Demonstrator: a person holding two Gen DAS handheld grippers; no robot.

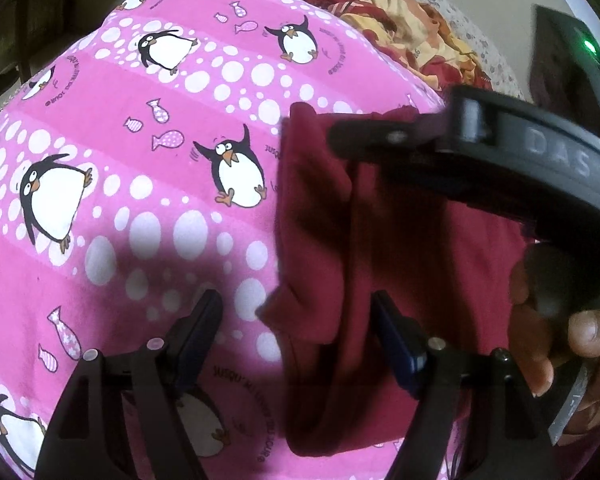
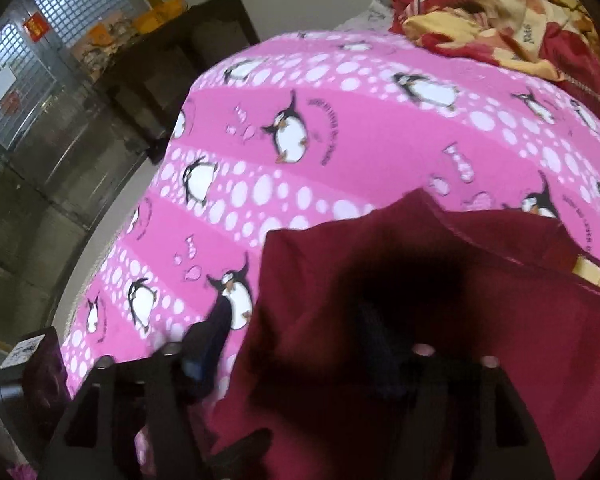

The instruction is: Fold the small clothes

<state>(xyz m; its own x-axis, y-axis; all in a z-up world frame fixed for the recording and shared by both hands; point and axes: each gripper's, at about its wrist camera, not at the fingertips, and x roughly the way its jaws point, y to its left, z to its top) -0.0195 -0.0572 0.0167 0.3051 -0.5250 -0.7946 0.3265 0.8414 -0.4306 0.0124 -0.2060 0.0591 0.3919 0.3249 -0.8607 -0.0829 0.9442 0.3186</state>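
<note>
A dark maroon garment [image 1: 412, 264] lies on a pink penguin-print sheet [image 1: 140, 160]. My left gripper [image 1: 296, 328] is open, its fingers straddling the garment's left edge, which hangs in loose folds. In the left wrist view the right gripper [image 1: 380, 136] reaches in from the right over the garment's upper edge, held by a hand [image 1: 560, 340]. In the right wrist view the garment [image 2: 480, 320] fills the lower right. My right gripper [image 2: 300, 340] is open: one finger [image 2: 216, 328] lies over the sheet, the other is dark against the cloth.
A heap of red and yellow clothes [image 1: 412, 28] lies at the far side of the bed, and it also shows in the right wrist view [image 2: 500, 12]. A dark cabinet [image 2: 172, 60] and a metal window grille [image 2: 40, 40] stand beyond the bed's left edge.
</note>
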